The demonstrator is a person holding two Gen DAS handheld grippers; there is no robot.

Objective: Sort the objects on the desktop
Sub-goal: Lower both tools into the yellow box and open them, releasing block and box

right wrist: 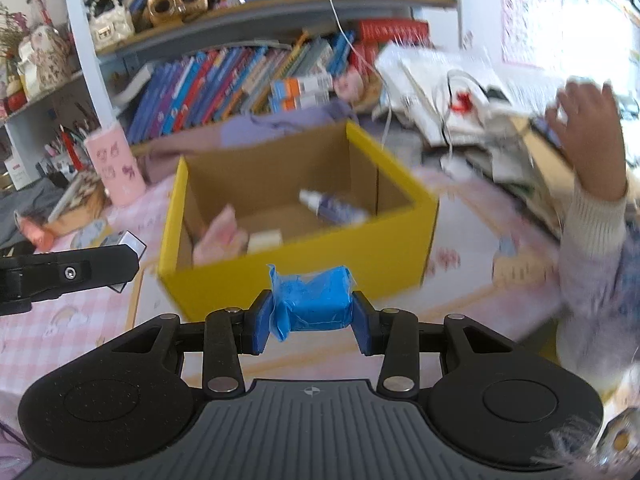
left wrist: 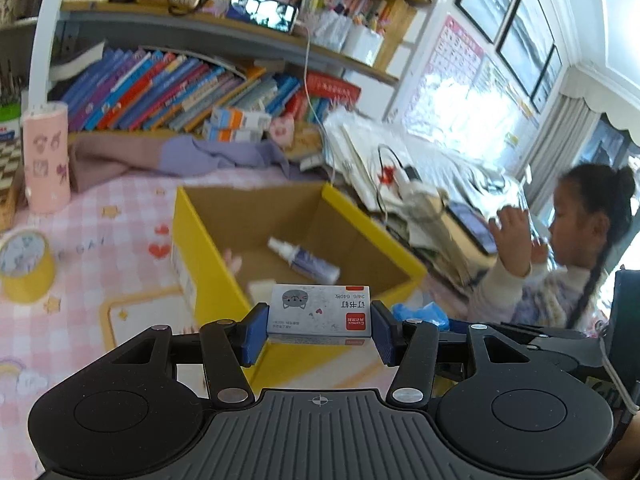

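The left gripper (left wrist: pixel 320 330) pinches a small staple box (left wrist: pixel 320 312) with a cat drawing across its short sides, both blue pads flat against the cardboard, and holds it just in front of the near wall of the yellow cardboard box (left wrist: pixel 208 264). The right gripper (right wrist: pixel 312 320) is pressed onto a blue wrapped block (right wrist: pixel 316 300), likely an eraser or clay in crinkled film, also just short of that box (right wrist: pixel 360 252). Inside lie a spray bottle (right wrist: pixel 334 206), a pink packet (right wrist: pixel 220 236) and a pale small block (right wrist: pixel 264 240). The step in hand looks like the carry to the drop. To do it well, each load should clear the near rim before any release, then come down over bare cardboard rather than onto the bottle, and the two grippers should let go one after the other, kept apart. A child's raised hand (right wrist: pixel 584 120) is near the right side of the pink checked surface (left wrist: pixel 100 248), so the right approach should stay inside the box walls.
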